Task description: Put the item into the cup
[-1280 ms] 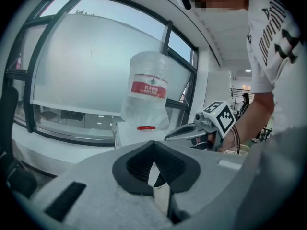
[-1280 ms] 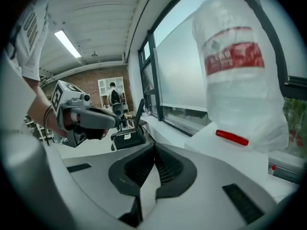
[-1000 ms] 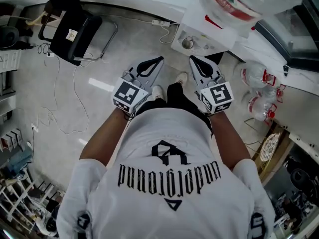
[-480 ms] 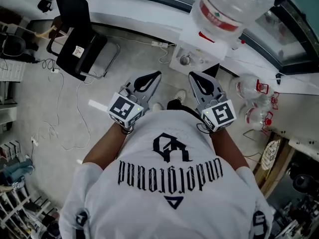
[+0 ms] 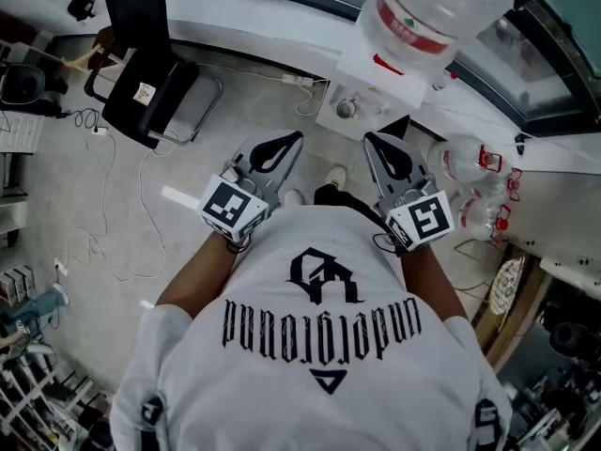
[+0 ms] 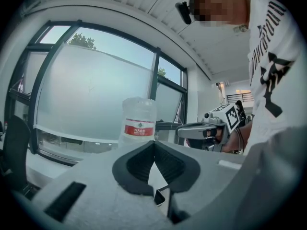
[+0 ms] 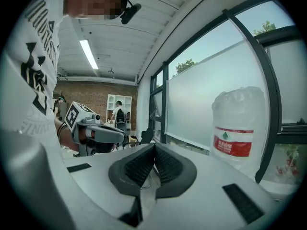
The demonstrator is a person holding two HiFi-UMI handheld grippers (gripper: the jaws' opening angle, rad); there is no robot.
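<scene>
Standing on the grey floor (image 5: 56, 177), the person holds both tools out in front of the chest, side by side and a little apart. The left gripper (image 5: 297, 137) and the right gripper (image 5: 369, 137) each have their jaws pressed together, clamping nothing. Both point toward a white water dispenser (image 5: 371, 73) topped by a big bottle (image 5: 427, 7) (red label). A small round vessel (image 5: 347, 109) sits on the dispenser's shelf; whether it is the cup cannot be told.

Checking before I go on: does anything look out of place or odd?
Nothing looks spilled or damaged. The odd part: the left gripper and right gripper both have jaws shut on nothing, held over the floor in front of the water dispenser.
</scene>
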